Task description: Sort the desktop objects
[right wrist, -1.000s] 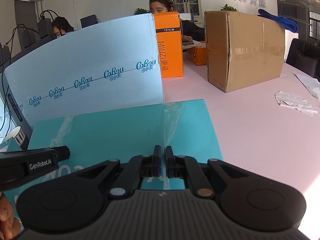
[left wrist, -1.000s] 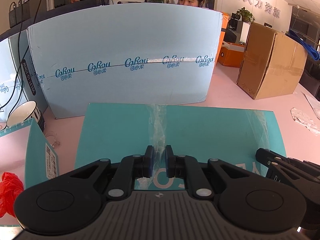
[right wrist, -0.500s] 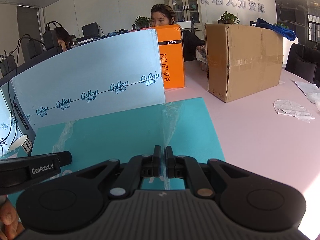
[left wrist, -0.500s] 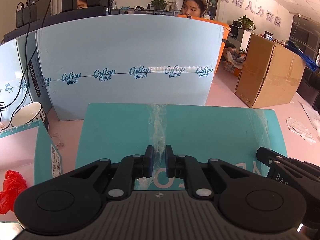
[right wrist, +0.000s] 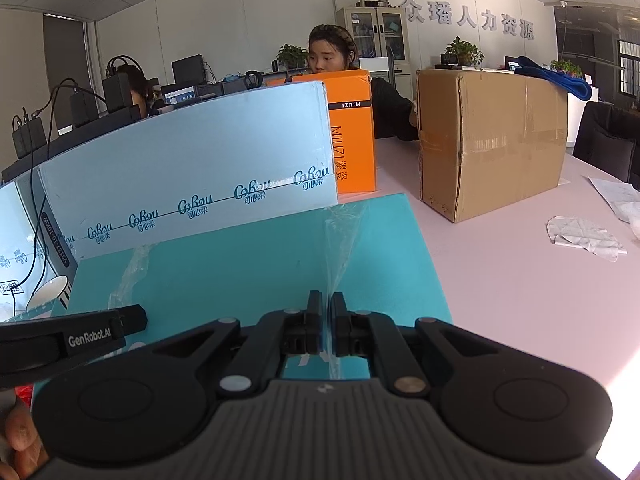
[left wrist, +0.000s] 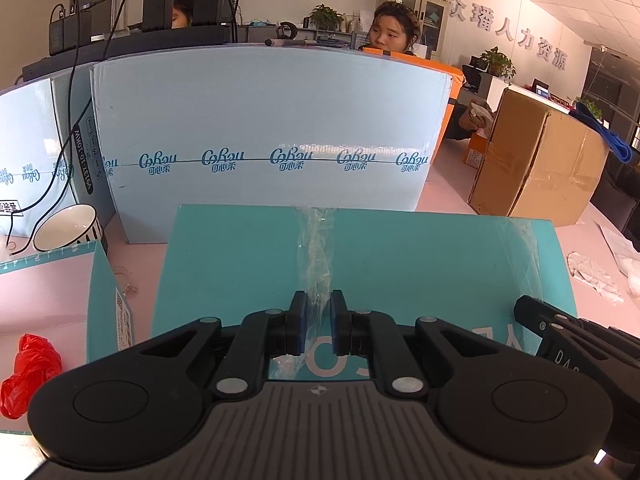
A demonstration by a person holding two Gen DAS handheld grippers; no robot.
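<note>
Both tongs, left (left wrist: 318, 328) and right (right wrist: 326, 326), clamp the teal lid's (left wrist: 400, 260) tape strips mid-lift; next, carry it level.

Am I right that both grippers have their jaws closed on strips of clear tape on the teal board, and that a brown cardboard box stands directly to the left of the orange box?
Not quite: the brown cardboard box stands to the right of the orange box, as the right wrist view shows. The left gripper and right gripper do pinch clear tape strips on the teal board.
</note>
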